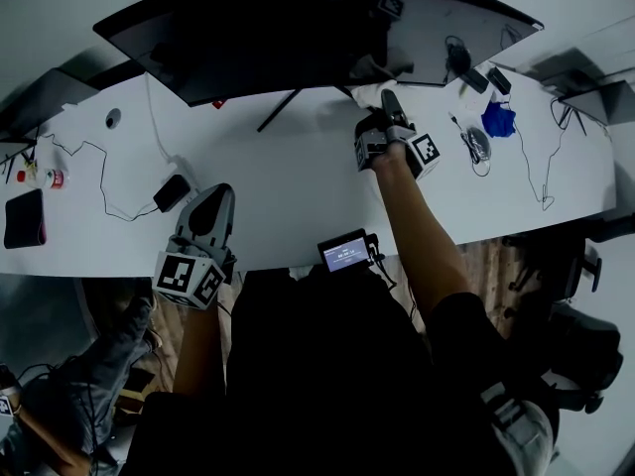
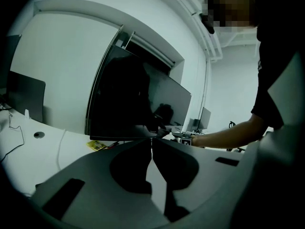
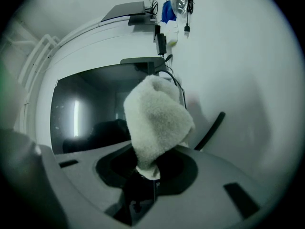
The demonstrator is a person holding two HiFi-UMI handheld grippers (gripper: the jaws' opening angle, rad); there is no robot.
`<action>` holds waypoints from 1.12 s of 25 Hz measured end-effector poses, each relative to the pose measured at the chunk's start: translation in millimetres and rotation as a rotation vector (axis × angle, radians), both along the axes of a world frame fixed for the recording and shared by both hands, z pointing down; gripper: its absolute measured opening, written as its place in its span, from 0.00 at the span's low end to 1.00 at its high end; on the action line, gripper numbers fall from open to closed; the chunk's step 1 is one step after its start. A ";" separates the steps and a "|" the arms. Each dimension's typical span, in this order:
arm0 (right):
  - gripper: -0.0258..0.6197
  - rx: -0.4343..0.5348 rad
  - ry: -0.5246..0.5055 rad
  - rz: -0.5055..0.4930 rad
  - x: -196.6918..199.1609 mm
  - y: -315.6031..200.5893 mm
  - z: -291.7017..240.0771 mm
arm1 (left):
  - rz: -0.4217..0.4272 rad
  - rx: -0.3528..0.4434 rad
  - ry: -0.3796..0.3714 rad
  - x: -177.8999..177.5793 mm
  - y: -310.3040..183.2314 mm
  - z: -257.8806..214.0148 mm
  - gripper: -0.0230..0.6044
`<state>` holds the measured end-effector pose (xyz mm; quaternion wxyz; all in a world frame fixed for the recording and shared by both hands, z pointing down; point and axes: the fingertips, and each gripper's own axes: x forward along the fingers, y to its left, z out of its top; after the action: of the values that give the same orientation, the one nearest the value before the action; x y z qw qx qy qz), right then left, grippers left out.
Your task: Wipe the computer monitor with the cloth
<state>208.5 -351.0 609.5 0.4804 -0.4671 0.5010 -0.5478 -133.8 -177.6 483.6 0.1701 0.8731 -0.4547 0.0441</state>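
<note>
Monitor (image 1: 288,38) on the desk (image 1: 298,186); right gripper's (image 3: 147,173) fingers pinch a white cloth (image 3: 157,118) by its lower edge, left gripper's (image 2: 151,140) fingers pressed together. Wiping seems barely started.

Office interior: long white desk (image 1: 298,186) carrying a wide curved monitor (image 1: 258,38), cables (image 1: 104,201) and a charger (image 1: 171,192) lying left of the monitor, a second screen (image 2: 26,99) farther left, a third screen (image 2: 205,117) off to its right.

Right arm (image 1: 412,226) is stretched way out forward, right gripper (image 1: 390,102) clamped on the cloth (image 3: 157,123) (jaws pinching its lower end). Left gripper (image 1: 218,198) hangs back close to the body, jaws pressed together with nothing in them.
</note>
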 end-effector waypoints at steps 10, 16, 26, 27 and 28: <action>0.21 -0.002 0.033 -0.044 -56.3 -0.4 -6.5 | -0.047 0.055 0.000 -63.5 -14.1 -19.9 0.04; 0.21 -0.005 0.027 -0.067 -94.9 -0.9 -4.3 | -0.065 0.067 -0.001 -100.3 -17.5 -22.5 0.04; 0.21 0.034 0.065 -0.098 -151.3 -3.7 -6.8 | -0.053 0.070 -0.011 -144.2 -13.4 -19.6 0.04; 0.21 0.028 0.060 -0.102 -157.3 -3.3 -5.8 | -0.052 0.071 -0.010 -147.7 -13.3 -19.6 0.04; 0.21 0.022 0.057 -0.104 -163.0 -2.8 -5.2 | -0.053 0.073 -0.005 -151.3 -13.1 -19.6 0.04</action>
<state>45.5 -353.8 604.3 0.4418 -0.4506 0.5442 -0.5528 -285.2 -190.6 464.0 0.1381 0.8662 -0.4796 0.0253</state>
